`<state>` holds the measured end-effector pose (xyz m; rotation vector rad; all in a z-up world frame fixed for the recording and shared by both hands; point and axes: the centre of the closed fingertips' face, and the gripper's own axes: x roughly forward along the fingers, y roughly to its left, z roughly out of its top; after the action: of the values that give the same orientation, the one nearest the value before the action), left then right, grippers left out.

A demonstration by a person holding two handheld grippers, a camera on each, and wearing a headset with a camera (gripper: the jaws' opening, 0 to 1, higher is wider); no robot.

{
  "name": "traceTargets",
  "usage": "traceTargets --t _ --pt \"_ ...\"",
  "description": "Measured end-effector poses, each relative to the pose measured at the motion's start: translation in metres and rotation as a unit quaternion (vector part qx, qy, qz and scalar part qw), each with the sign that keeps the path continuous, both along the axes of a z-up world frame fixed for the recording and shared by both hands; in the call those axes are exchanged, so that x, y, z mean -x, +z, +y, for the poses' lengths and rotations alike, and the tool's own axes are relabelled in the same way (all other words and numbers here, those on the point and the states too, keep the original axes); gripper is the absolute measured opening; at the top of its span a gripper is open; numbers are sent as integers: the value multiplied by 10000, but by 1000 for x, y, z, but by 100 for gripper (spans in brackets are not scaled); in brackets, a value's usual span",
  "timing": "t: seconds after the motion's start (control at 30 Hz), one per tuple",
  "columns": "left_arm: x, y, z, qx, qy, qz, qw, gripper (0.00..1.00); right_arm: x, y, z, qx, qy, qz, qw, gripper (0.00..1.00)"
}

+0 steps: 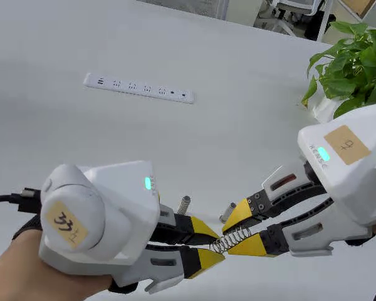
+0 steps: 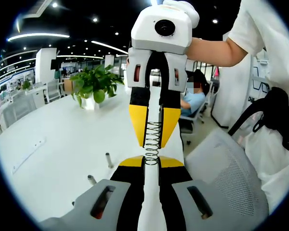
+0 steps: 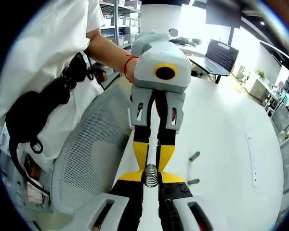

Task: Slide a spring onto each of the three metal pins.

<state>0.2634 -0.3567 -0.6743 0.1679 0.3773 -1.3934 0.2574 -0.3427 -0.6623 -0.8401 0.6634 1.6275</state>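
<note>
We see a broad white table (image 1: 62,138) with a matte top. A white power strip (image 1: 138,88) lies flat on it well beyond the grippers, and a leafy green plant (image 1: 351,63) in a white pot stands at its far right edge. The room around it is an open office, with ceiling strip lights in the left gripper view and shelving and a laptop (image 3: 221,55) in the right gripper view. A grey mesh chair (image 3: 86,154) sits beside the person's white shirt.

The left gripper (image 1: 220,246) carries a tan sticker handwritten "33". The right gripper (image 1: 229,239) has a similar sticker with a single handwritten figure (a 9, as far as we can tell), and print beside its green light that is too small to read.

The two tools meet tip to tip above the table, and the spring (image 1: 237,236) runs between them. The left one's yellow-tipped jaws pinch one end of it, and the right one's are closed around the other. One pin (image 1: 183,204) and a second pin (image 1: 228,212) rest on the table just behind the tips, apart from the spring.
</note>
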Motion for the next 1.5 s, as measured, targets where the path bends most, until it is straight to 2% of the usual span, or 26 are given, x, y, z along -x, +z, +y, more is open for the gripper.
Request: traceTargets --t 0.57,0.9,1.23,1.37,1.5 --pt "2 0 2 83 -53 -67 9999 8 1 -2 1 -1 -72 69 10000 6" --pt "0 0 6 115 61 -101 9999 18 0 1 2 25 -82 53 9999 6" --pt "-6 -3 25 89 305 -142 9994 29 -4 4 2 79 -159 16 9998 6" --pt "-11 -6 39 73 506 -151 9986 37 -10 3 -3 144 -262 -24 9995 6" --pt "-16 -10 55 16 692 -160 9975 40 -21 -1 -10 281 -417 -113 9987 6"
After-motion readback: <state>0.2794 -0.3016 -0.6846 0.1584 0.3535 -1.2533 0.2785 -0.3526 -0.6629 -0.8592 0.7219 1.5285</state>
